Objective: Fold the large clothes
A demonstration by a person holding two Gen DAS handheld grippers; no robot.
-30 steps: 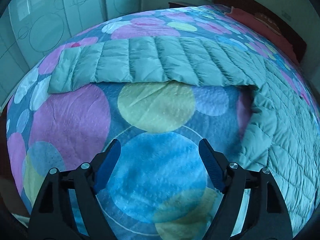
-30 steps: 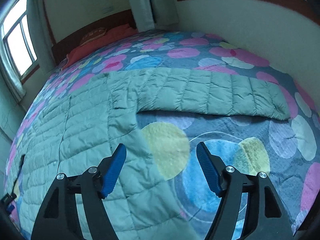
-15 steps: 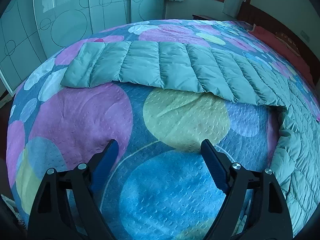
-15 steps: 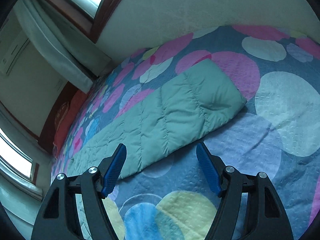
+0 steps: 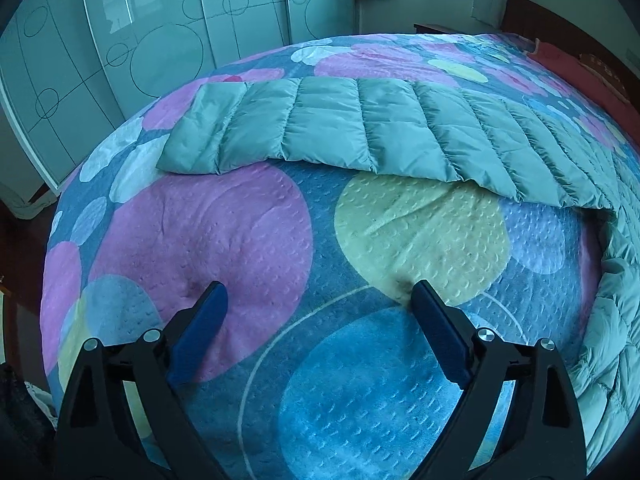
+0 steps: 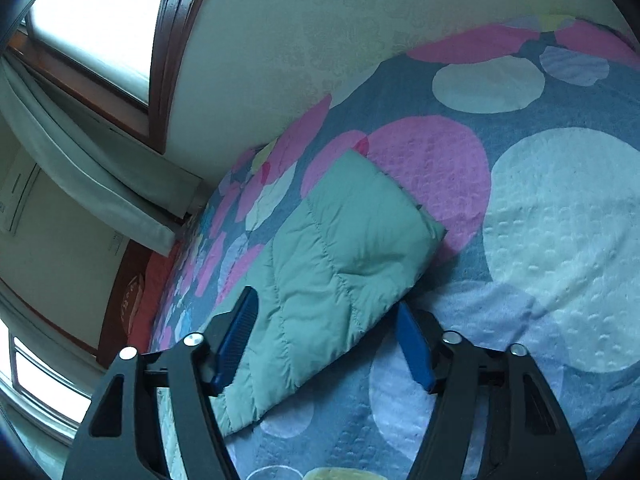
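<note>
A green quilted coat lies spread on the bed. Its long sleeve (image 5: 320, 128) stretches across the far side of the bedspread (image 5: 240, 232), and the body (image 5: 616, 320) fills the right edge. My left gripper (image 5: 318, 292) hovers low over bare bedspread, well short of the sleeve; its jaws are opening and hold nothing. In the right wrist view the sleeve's cuff end (image 6: 340, 248) lies flat between the fingers of my right gripper (image 6: 326, 306). Those jaws are closing, with one blue pad over the sleeve and the other at its lower edge.
Glass wardrobe doors (image 5: 120, 40) stand past the bed's left side. A wall with a window (image 6: 92, 20) and curtain (image 6: 80, 168) runs close along the far side. A red pillow (image 5: 580, 68) and dark headboard (image 6: 120, 312) lie at the head end.
My right gripper swung from the coat's body to the sleeve's cuff end, rolled over, and its jaws narrowed around the sleeve. The left gripper tilted up a little and its jaws widened.
</note>
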